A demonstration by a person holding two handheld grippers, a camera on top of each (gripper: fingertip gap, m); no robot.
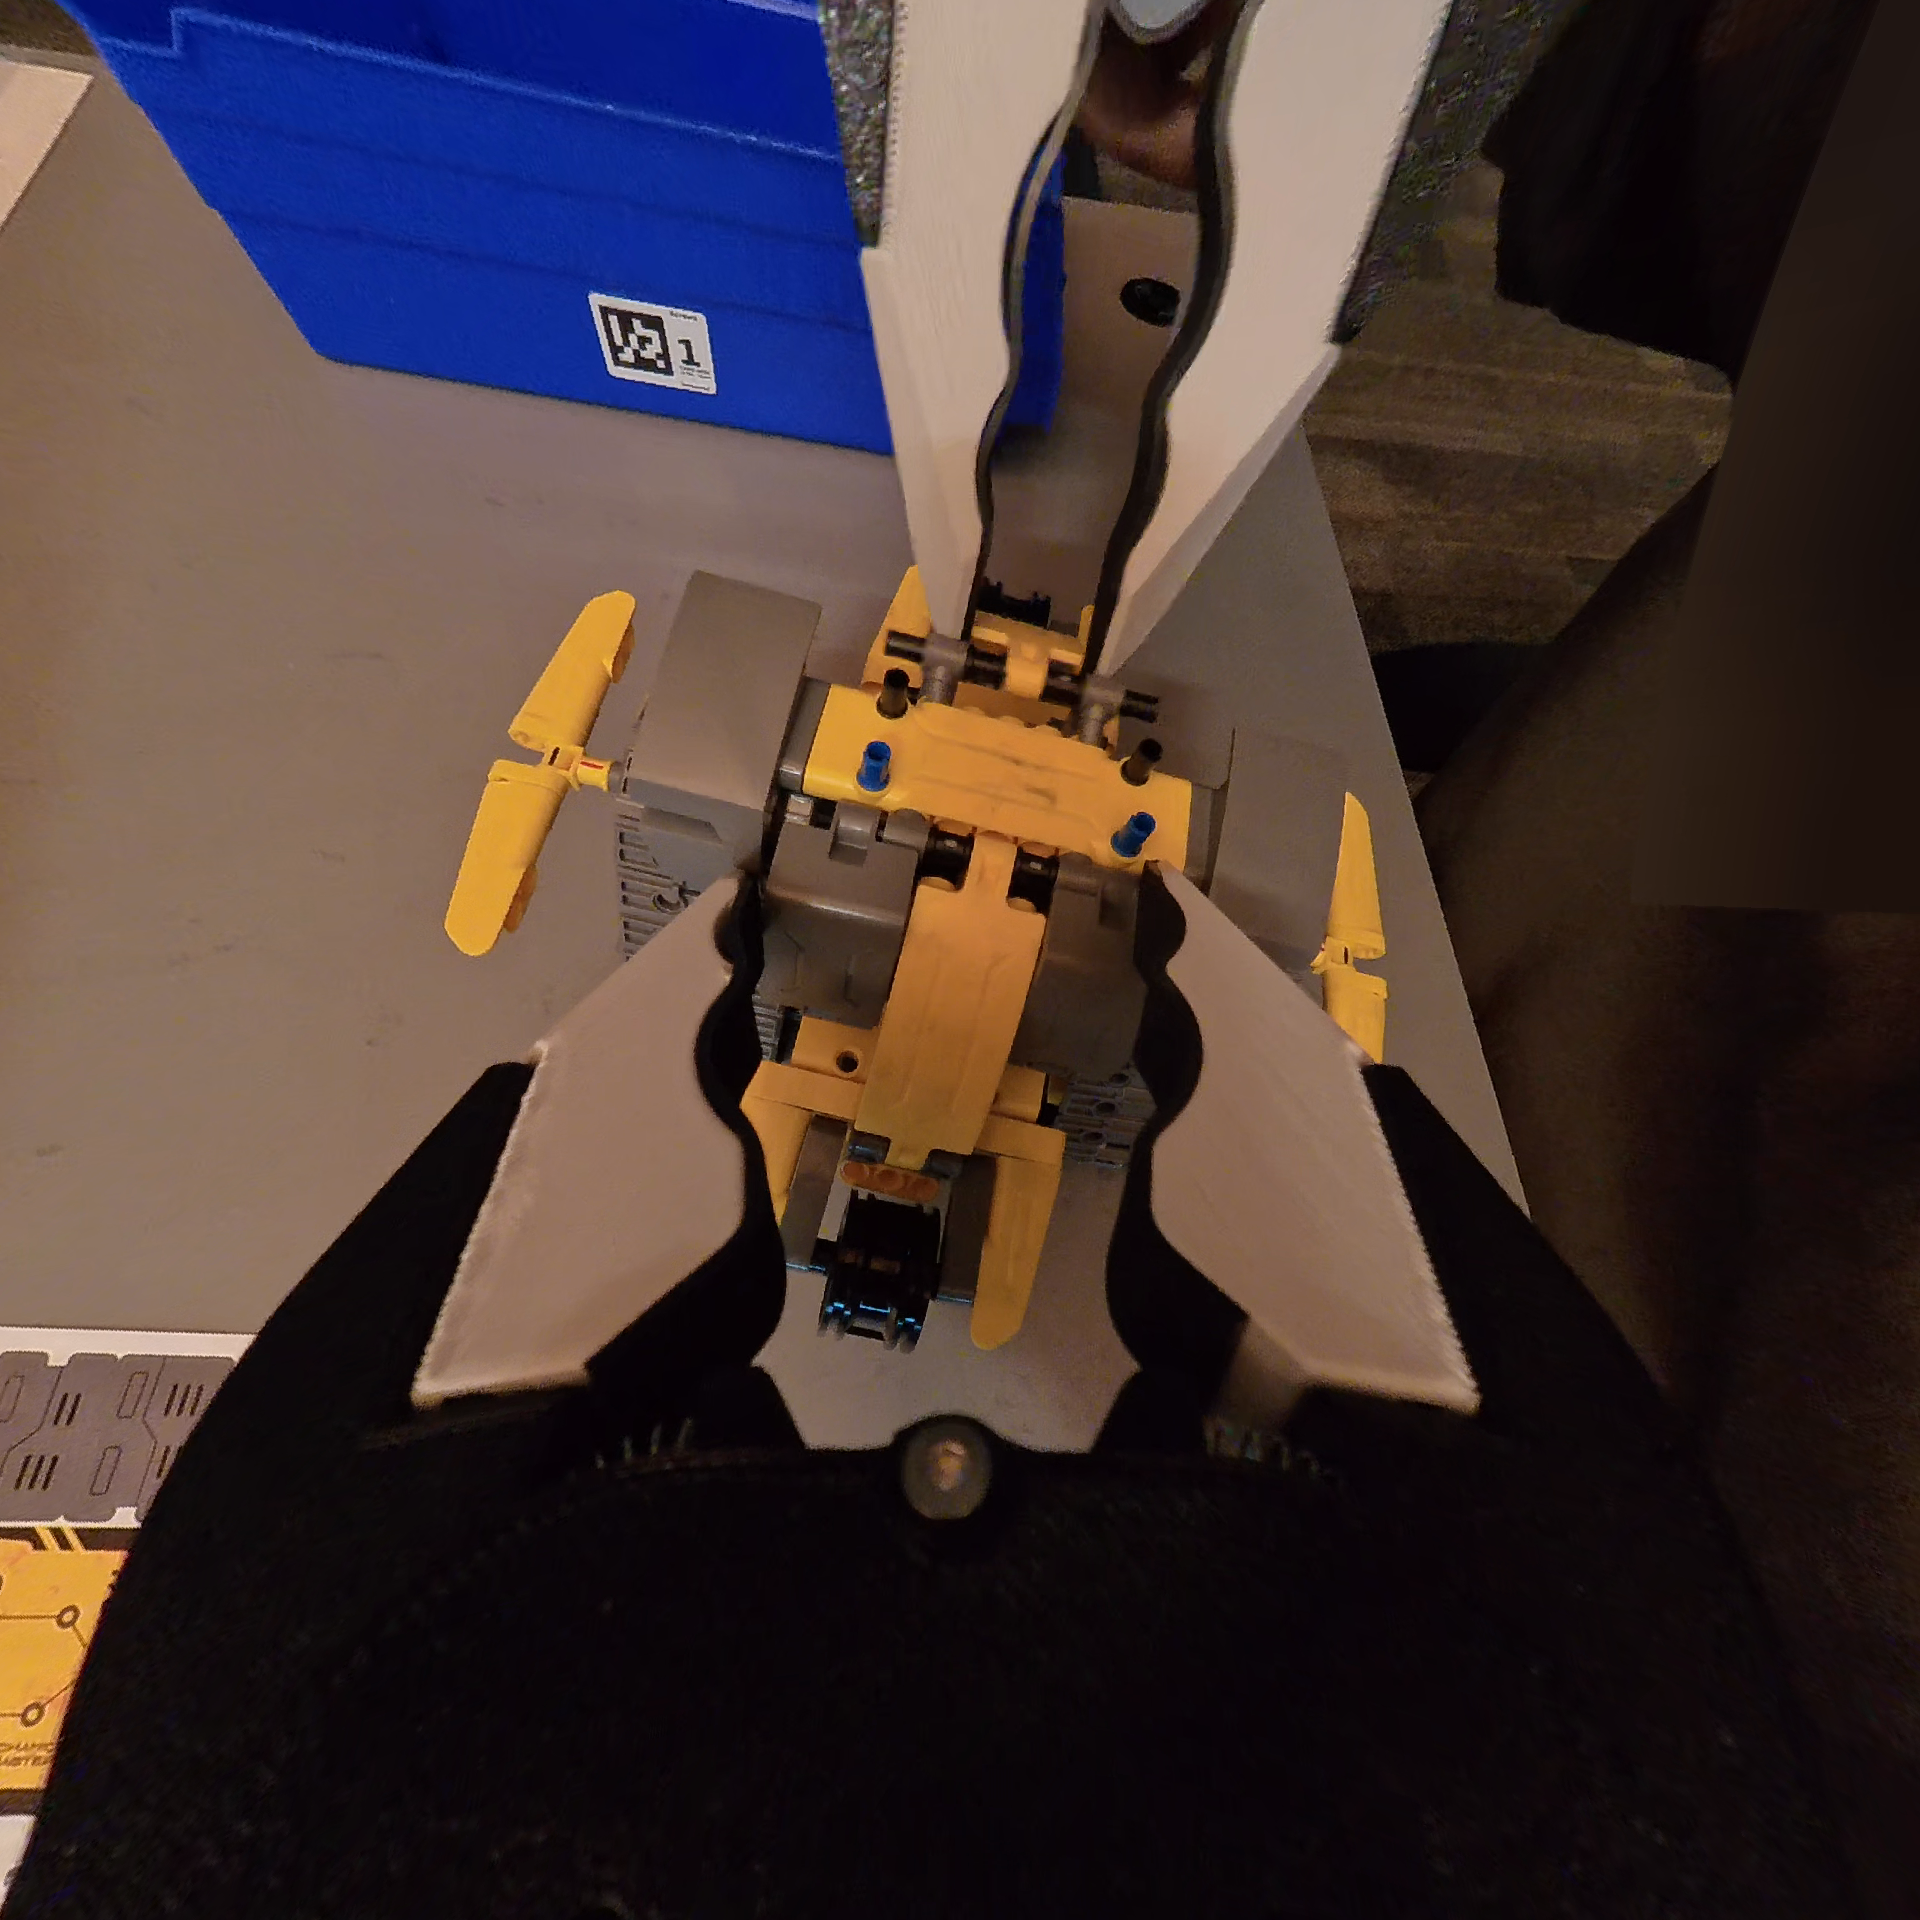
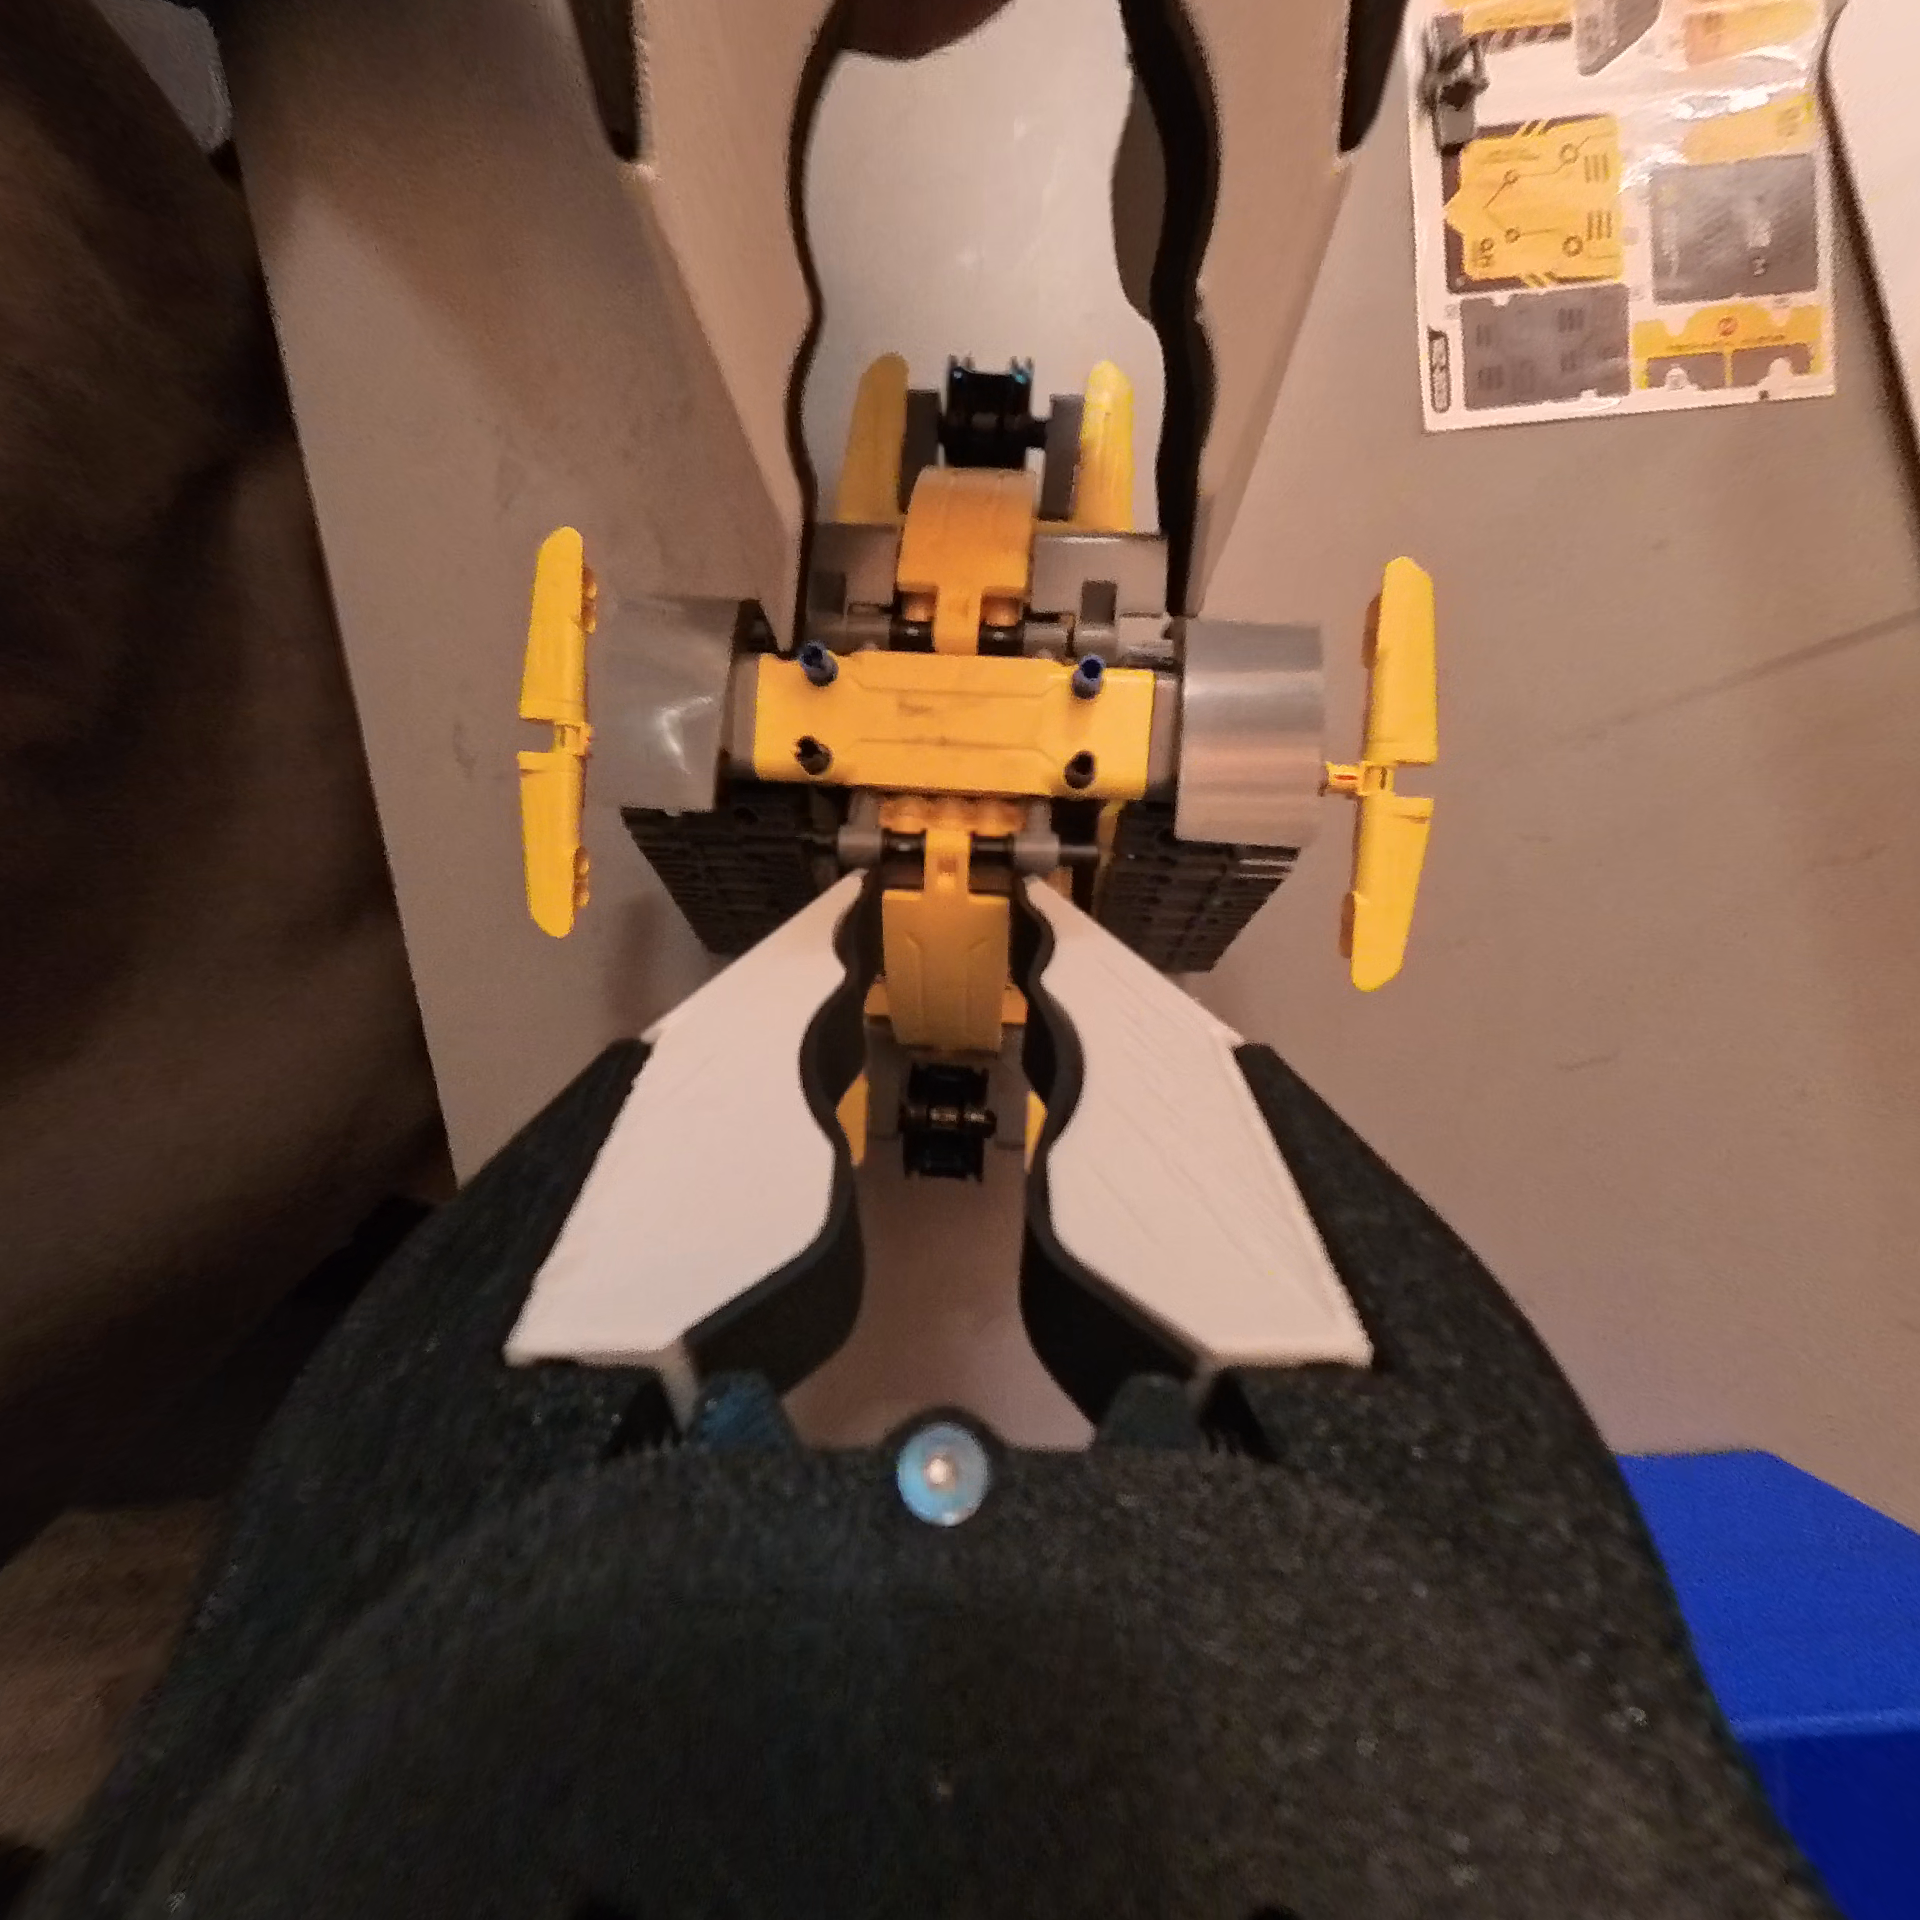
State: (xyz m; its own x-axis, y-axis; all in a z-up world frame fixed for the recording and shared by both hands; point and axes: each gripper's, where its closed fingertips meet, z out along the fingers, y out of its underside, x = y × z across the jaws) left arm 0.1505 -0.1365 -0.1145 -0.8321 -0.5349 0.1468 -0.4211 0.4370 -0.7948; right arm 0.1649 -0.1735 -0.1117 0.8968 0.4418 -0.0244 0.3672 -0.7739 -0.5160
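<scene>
Gripping from opposite ends, the two tongs share one yellow and grey brick-built model that sits on the grey table.

The left tongs are spread wide. Their dark pads seem to press on both sides of the model's grey body, which fills the gap between them. Facing them, the right tongs are nearly closed, with their pads against the sides of a narrow curved yellow panel at the model's other end.

The main risk, as I judge it, is that the snap-fit parts separate. A pull or twist between the two grips could pop the slim panel off its hinge. The thin yellow propeller blades stick out past both sets of fingers, so a sideways sweep could snag them.

To the right of the left tongs, the table edge runs just beside the model, with carpeted floor past it. Bare tabletop lies to their left. Ahead on that side stands a blue plastic bin. A printed sticker sheet lies far ahead and to the right of the right tongs.
</scene>
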